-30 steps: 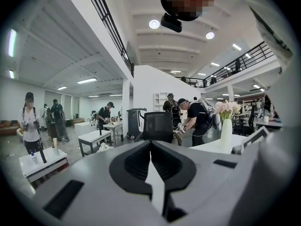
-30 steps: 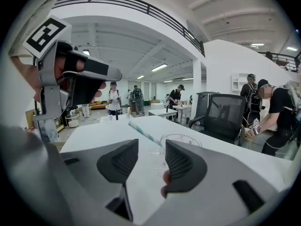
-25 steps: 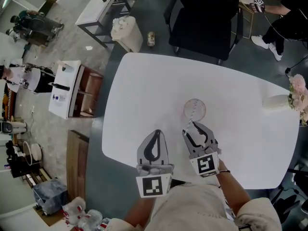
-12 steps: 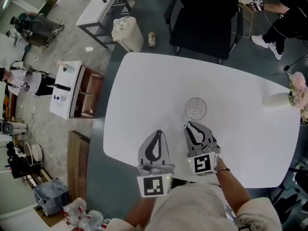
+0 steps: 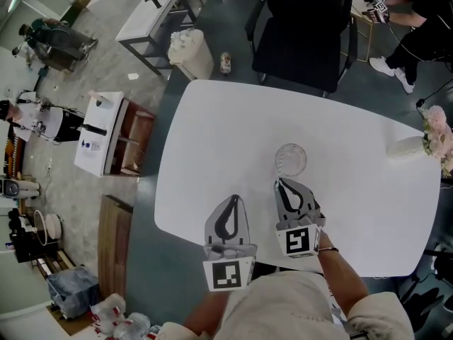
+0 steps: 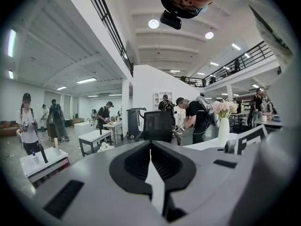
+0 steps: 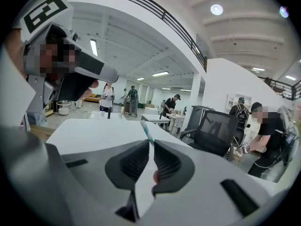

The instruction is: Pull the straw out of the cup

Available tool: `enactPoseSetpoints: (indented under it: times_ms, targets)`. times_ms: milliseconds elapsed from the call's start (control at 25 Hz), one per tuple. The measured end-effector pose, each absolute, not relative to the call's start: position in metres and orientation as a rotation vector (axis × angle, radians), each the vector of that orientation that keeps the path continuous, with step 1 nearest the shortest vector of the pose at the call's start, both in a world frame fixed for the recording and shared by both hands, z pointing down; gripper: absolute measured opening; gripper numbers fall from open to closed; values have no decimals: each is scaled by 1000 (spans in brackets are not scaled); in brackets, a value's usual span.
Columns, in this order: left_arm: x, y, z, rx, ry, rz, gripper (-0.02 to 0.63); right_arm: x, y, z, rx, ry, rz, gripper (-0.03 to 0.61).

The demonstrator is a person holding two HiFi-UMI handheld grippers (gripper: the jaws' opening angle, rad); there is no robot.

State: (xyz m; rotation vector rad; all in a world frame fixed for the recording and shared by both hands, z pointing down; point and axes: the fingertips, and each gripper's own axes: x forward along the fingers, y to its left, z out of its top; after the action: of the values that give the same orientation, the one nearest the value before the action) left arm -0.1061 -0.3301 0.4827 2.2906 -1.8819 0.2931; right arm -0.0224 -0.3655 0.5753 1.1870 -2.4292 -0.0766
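Right gripper (image 7: 150, 141): jaws have just been closing; clamped on straw (image 7: 146, 130) at their tips.
Cup (image 5: 290, 159): just ahead of those tips.
Left gripper (image 6: 150, 143): jaws together, nothing between them.

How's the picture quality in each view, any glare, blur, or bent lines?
Head view: light is even, but the white table is nearly blown out, so the clear cup barely stands out. Left gripper view: strong fisheye, dark corners, and the ceiling lamps flare. Right gripper view: the same fisheye curves the railing; the close straw looks soft, the black chair sharper.
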Motion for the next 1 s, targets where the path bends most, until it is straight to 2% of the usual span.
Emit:
enactPoseSetpoints:
  times_ms: [1000]
  targets:
    - [-97, -297, 454, 2438, -1808, 194, 5, 9, -330, 522, 1457, -2337, -167, 20]
